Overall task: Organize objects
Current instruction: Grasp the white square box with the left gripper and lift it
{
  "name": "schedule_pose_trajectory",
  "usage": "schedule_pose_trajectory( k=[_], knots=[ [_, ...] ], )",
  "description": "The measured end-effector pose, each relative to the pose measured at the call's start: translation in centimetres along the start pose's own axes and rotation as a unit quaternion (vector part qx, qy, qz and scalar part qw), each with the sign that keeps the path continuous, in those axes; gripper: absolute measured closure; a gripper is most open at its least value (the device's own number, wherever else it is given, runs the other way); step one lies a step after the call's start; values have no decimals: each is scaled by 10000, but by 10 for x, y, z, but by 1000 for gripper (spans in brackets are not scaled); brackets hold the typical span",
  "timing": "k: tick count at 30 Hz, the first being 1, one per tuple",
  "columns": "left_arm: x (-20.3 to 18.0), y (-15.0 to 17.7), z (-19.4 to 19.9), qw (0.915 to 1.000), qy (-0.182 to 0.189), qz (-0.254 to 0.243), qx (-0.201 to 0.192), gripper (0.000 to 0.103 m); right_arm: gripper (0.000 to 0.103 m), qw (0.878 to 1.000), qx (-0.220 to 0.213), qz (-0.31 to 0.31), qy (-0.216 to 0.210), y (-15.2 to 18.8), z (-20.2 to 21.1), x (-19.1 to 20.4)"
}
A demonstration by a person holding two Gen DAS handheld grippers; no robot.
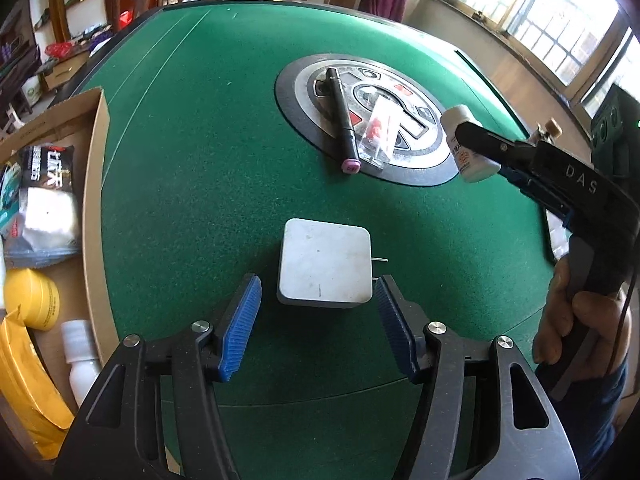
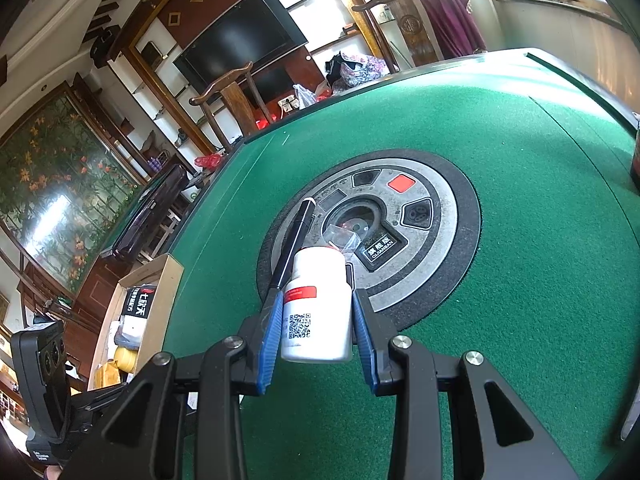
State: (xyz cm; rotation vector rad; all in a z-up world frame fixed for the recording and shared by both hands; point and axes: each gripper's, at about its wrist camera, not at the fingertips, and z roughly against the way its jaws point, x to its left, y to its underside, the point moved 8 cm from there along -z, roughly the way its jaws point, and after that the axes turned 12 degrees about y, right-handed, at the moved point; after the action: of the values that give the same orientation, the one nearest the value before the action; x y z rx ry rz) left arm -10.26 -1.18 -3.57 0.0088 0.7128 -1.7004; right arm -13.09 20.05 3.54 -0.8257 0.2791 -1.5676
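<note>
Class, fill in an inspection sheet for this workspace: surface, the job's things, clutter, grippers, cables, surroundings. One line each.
Surface: green felt table with a round control panel at its middle.
Job's things: white bottle lifted off the felt; white charger flat on the felt, prongs out; black marker and clear packet lying on the panel.
Clutter: cardboard box at the table's left edge, holding a yellow tub, snack bags and a small white bottle.
Grippers: right gripper shut on the bottle; left gripper open, jaws either side of the charger's near edge.
Cables: one dark cable by the right hand.
Surroundings: television, wooden chairs, windows.
</note>
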Motion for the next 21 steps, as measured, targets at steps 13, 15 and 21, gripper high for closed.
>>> schedule_pose_trajectory(
  k=[13,15,21],
  knots=[
    [-5,-16,-32,9972,-407,-630,-79,39,69,10000,5,21,-13,0,1,0],
    [-6,-19,-35,9964,-443,-678,-236,38,69,10000,5,46,-14,1,0,1],
    [-5,-22,-33,9963,-508,-527,-458,41,69,10000,4,42,-18,1,1,1]
  ],
)
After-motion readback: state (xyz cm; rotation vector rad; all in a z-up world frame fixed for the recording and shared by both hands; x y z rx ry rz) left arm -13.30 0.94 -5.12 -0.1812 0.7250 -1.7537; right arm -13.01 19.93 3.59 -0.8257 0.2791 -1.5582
